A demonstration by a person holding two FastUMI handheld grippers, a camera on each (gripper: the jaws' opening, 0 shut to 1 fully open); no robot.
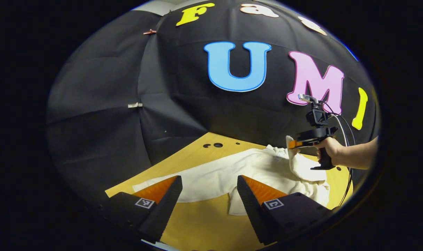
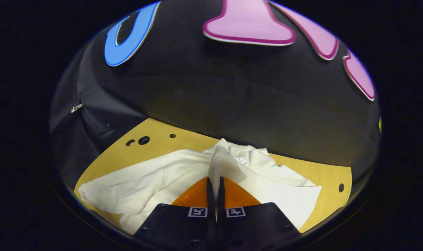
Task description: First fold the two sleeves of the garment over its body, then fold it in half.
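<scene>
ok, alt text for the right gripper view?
The right claw is shut on a raised fold of a white garment, which lies spread on a yellow table. A black cloth wall stands behind.

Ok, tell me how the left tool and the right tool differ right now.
The left tool is open, its jaws wide apart with nothing between them; the right tool is shut on a fold of the garment. The left hovers at the garment's near edge; the right lifts a sleeve over its body. Both have orange-and-black fingers.
</scene>
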